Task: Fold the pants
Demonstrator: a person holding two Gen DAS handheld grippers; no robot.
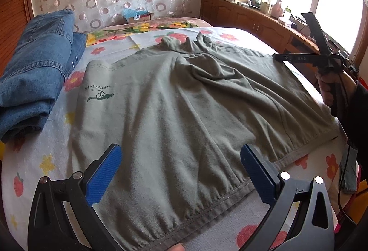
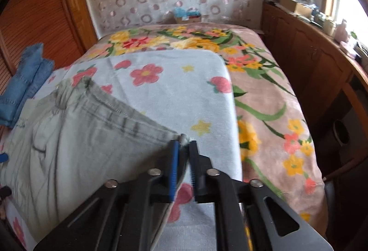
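Blue-padded fingers (image 1: 104, 172) of the left gripper (image 1: 181, 178) spread wide nearest the lens, hovering over the elastic hem of the grey-green pants (image 1: 174, 108) without touching cloth, nothing between them. Pants spread across the flowered white towel (image 1: 57, 129) on the bed, logo patch toward the left, bunched folds toward the far end, a finger just visible at the bottom edge.

Right gripper (image 2: 184, 147) clamped nearly closed on a stitched corner of the pants (image 2: 76, 136), a thin edge of fabric pinched between the pads, corner drawn up slightly off the towel (image 2: 165, 90). Seen from the left view as a black tool (image 1: 306, 58) in a hand (image 1: 326, 87) at the far right edge of the garment.

Judged step: lifting one side to carry it across for the first fold. To do it well:
- Keep the right pinch firm and deep enough to hold every layer, not just the top one.
- Bring the left fingers down onto the matching corner of the hem and close before lifting further, so both corners travel together.
- Lift only enough to clear the towel, then sweep across with the edge taut, avoiding fresh creases.
- Aim edge to edge; smooth the bunched far end first if it drags.

Folded blue jeans (image 1: 36, 67) lying at the left, well clear. Flowered pink blanket (image 2: 271, 94) beyond the towel.
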